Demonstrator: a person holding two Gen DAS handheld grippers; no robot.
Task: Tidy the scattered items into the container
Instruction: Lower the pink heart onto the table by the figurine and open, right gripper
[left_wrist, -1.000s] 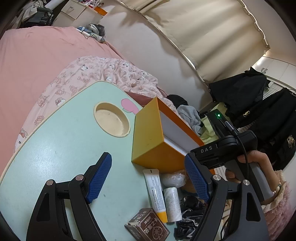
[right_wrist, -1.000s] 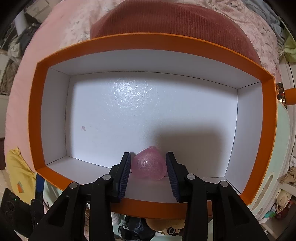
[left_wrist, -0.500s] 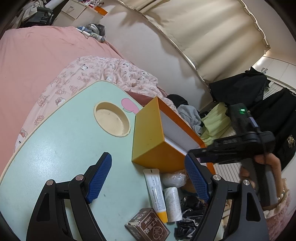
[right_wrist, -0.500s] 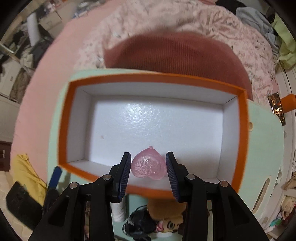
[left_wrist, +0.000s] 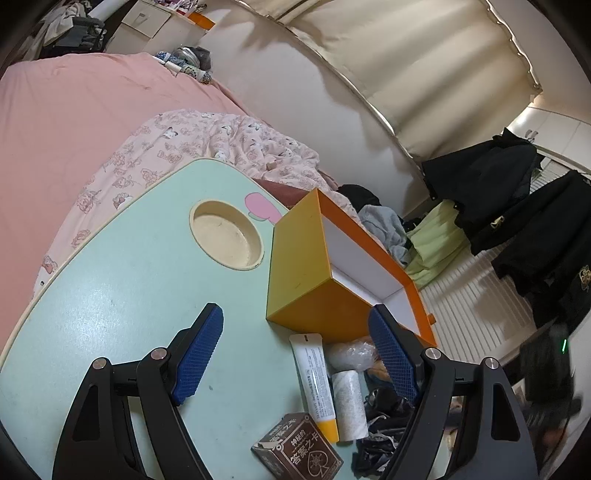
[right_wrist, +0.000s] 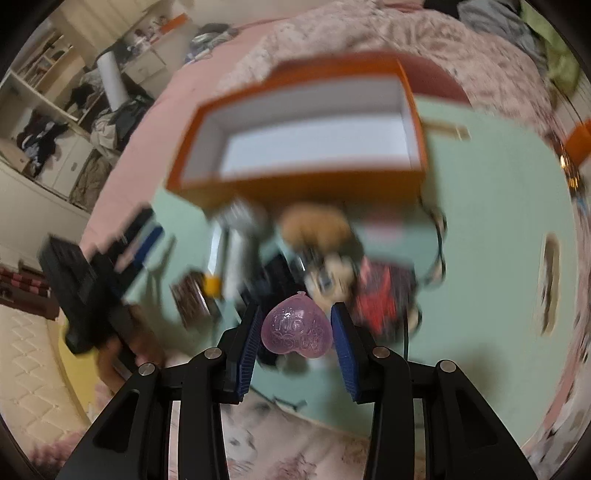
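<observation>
My right gripper (right_wrist: 296, 314) is shut on a pink translucent heart (right_wrist: 295, 330), held above the near part of the mint table (right_wrist: 498, 258). The orange box (right_wrist: 306, 184) with its white inside stands further off, blurred. In the left wrist view that box (left_wrist: 306, 280) sits just beyond my left gripper (left_wrist: 295, 321), which hangs open over the table with nothing between its fingers. In front of the box lie a white tube (left_wrist: 314, 373), a white roll (left_wrist: 349, 402), a brown card pack (left_wrist: 299, 450) and a clear bag (left_wrist: 349, 354).
A round cup recess (left_wrist: 225, 236) is sunk into the table left of the box. A plush toy (right_wrist: 314, 225) and a red-and-black item (right_wrist: 384, 295) lie near the box. Pink bedding (left_wrist: 74, 122) surrounds the table. Dark clothes (left_wrist: 517, 206) hang at the right.
My right gripper pulled back and away from above the box with the heart still in it; the box now looks smaller and further off. My left gripper stayed still.
</observation>
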